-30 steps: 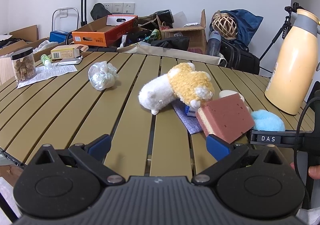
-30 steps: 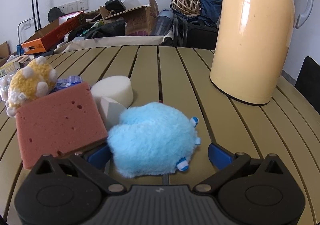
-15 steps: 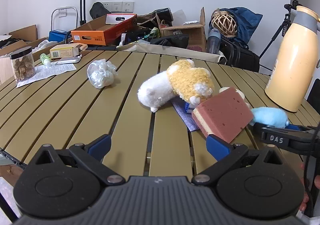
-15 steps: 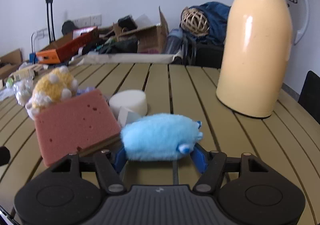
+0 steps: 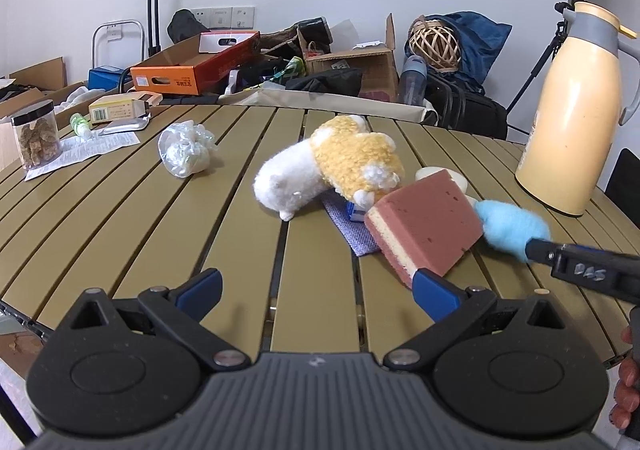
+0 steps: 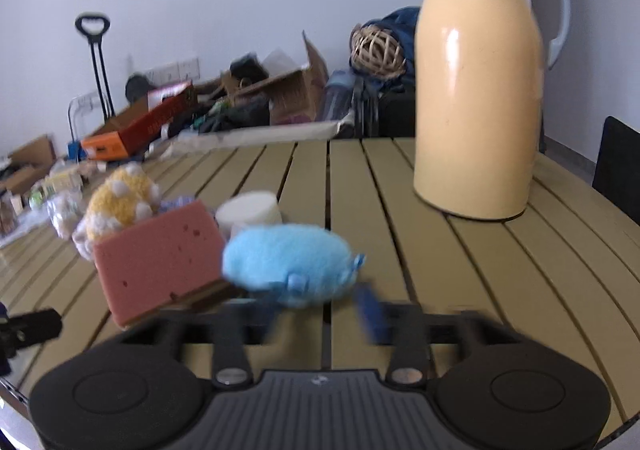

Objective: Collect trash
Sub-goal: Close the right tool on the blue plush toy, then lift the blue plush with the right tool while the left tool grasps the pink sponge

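Table [image 5: 120, 218], left to right — crumpled plastic wrap [image 5: 186, 152] toward the far left edge; my left gripper [image 5: 316, 290] at the near edge, fingers spread, nothing between; pink sponge [image 5: 428, 230] mid-table; blue plush [image 6: 288, 262] beside it; my right gripper [image 6: 320, 310], jaws just reopening, plush between, pads off it.

Lighting: bright, even, soft shadows. Left view sharp. Right view motion-blurred, worst on the tool [image 6: 324, 310]. Glare streak on jug [image 6: 476, 90]. Fisheye bending, dark corners.
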Demonstrator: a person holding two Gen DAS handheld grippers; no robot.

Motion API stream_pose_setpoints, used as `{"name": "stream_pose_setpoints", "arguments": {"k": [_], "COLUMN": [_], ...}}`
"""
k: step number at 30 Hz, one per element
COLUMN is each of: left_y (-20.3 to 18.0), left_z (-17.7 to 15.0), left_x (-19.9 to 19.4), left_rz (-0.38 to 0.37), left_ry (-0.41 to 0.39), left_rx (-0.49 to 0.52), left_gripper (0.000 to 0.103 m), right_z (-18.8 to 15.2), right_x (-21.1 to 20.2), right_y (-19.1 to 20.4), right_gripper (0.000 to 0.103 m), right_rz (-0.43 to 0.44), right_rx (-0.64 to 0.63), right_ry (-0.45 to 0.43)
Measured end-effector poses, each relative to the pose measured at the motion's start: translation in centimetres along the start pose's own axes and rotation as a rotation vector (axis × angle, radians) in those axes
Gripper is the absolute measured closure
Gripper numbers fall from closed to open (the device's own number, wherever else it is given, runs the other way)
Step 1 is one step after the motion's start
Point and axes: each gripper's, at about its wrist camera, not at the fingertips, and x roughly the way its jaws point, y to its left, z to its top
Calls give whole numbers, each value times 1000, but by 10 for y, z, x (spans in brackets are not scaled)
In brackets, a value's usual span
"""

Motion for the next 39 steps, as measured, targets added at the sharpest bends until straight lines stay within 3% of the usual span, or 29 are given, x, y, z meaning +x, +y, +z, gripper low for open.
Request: {"name": "stream_pose_setpoints", "arguments": {"k": [1,6,15,18,21,29,39], "left_y": [1,4,10,13,15,15,-14], "left_z": [0,1,2,3,3,3,-1], "left_x": [0,2,11,14,14,9,-5], "left_rz": [-1,-1,9,10,11,6,-12], "left_ry": [0,10,28,36,36,25,-41], "left_rx": [-3,-20,-33,-41,-40,-34,76], "left_gripper": [0,0,0,0,0,0,0], "right_z": [1,7,13,11,10,3,-6], "right_x": [-5,-11,44,54,57,34,-43], "right_y": [-2,-5,18,25,27,23,-11], "right_gripper": [5,0,0,7,25,32,34], "right_rz": [2,27,-50,-60,-37,-68,-94], "right_rx": [3,28,-37,-47,-32,-7,156], "right_ry": [-21,-84,48,72,82,33,-120]}}
